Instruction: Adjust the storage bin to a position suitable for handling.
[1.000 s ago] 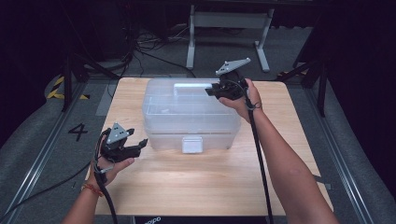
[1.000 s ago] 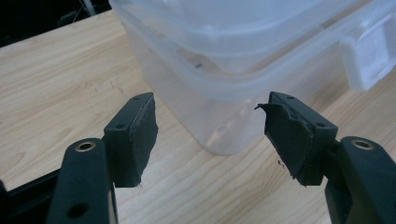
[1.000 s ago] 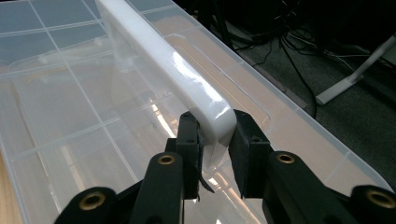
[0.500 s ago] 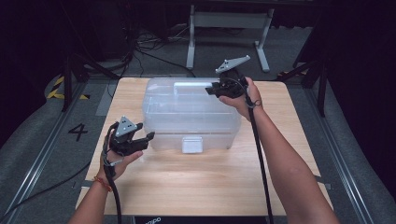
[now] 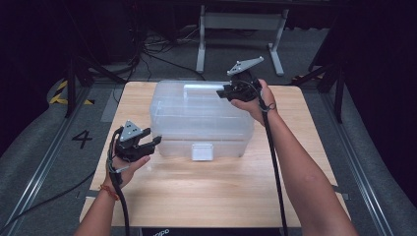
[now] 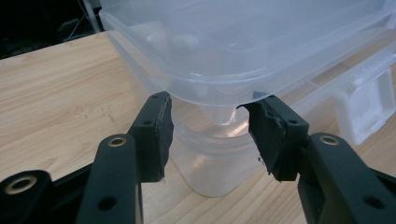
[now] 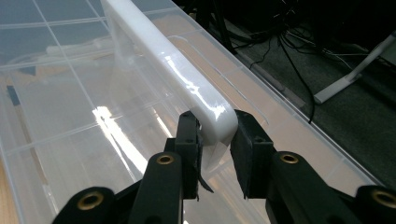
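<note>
- Since a second ago, the left gripper [image 5: 147, 143] has moved in from the table's near left toward the clear plastic storage box with a white front latch [image 5: 201, 115], and its jaws have just been closing, with the box's corner between them.
- At this moment the left gripper sits at the box's near left corner, in the person's left hand [image 5: 129, 162].
- Seen from the left gripper view, the two black jaws straddle the rounded lower corner of the box, just under the lid's overhanging rim; the left gripper [image 6: 212, 135] is narrowed about that corner, though whether both pads press on the plastic I cannot tell.
- Over on the far side, the right gripper [image 5: 222, 92] has kept its place at the right end of the box's top, held by the right hand [image 5: 253, 101].
- Its own view shows the right gripper [image 7: 215, 140] clamped narrowly on the end of the white plastic carry handle [image 7: 173, 70], one pad on each side of the handle's rounded corner.
- That handle stands up from the translucent lid [image 7: 70, 116], which has moulded ridges.
- Position of the box: on the light wooden table [image 5: 221, 191], toward its far half, with the latch [image 5: 202, 151] facing the person.
- Beyond the table lie a grey floor and a grey metal stand [image 5: 236, 22].
</note>
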### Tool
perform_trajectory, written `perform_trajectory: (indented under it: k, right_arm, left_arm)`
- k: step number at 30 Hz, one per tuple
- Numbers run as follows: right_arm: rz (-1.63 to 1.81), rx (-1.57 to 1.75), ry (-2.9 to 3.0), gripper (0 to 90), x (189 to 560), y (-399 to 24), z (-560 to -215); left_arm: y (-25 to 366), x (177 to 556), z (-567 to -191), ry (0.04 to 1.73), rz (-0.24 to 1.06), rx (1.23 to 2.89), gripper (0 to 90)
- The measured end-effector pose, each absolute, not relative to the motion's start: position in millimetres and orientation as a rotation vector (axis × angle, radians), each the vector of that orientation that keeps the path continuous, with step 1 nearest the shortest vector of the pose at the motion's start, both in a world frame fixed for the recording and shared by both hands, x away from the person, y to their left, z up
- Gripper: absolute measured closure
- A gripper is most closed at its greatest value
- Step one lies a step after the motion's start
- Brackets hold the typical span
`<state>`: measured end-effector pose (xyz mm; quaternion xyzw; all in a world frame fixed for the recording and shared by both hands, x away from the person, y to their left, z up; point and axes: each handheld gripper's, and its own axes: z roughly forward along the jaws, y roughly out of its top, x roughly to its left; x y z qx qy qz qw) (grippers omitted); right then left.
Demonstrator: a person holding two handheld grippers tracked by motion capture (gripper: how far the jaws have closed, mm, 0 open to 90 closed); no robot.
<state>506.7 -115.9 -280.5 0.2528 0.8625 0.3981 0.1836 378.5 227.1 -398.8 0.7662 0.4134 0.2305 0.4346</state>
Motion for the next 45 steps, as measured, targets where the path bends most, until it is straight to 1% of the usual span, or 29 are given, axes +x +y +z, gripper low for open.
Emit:
perform_trajectory:
  k: [5,10,17,20,23,25,28,33,38,45]
  right_arm:
    - [1.130,0.683,2.423,69.2,503.8,-116.8,-276.6]
    - [1.148,0.694,2.395,66.2,497.7,-127.6,-270.0]
    - [1.184,0.741,2.328,59.4,485.5,-162.1,-263.3]
    - [1.174,0.755,2.307,56.8,480.3,-178.3,-264.7]
    - [1.172,0.764,2.287,52.4,473.9,-194.3,-267.1]
    - [1.179,0.757,2.281,47.7,468.7,-204.1,-269.6]
    - [1.182,0.756,2.255,43.3,461.6,-221.0,-274.1]
    - [1.185,0.771,2.221,39.7,452.0,-247.5,-285.7]
    - [1.175,0.768,2.240,40.5,442.7,-260.4,-307.3]
    - [1.157,0.732,2.310,41.4,432.8,-257.2,-341.5]
  left_arm:
    - [227.3,379.4,-397.7,1.021,0.584,1.917,50.2]
    - [226.9,379.6,-396.1,1.028,0.584,1.919,50.2]
    - [226.9,380.0,-395.4,1.030,0.588,1.920,50.5]
    - [226.4,379.8,-393.7,1.019,0.616,1.943,49.6]
    - [225.8,380.0,-392.7,1.016,0.612,1.942,49.5]
    - [226.4,380.6,-391.3,1.015,0.616,1.942,49.4]
    - [226.5,381.9,-389.7,1.014,0.618,1.939,49.4]
    - [226.6,384.4,-386.9,1.014,0.616,1.946,49.1]
    - [225.7,386.8,-381.7,1.012,0.620,1.956,49.1]
    - [225.3,390.4,-378.4,1.012,0.615,1.962,48.9]
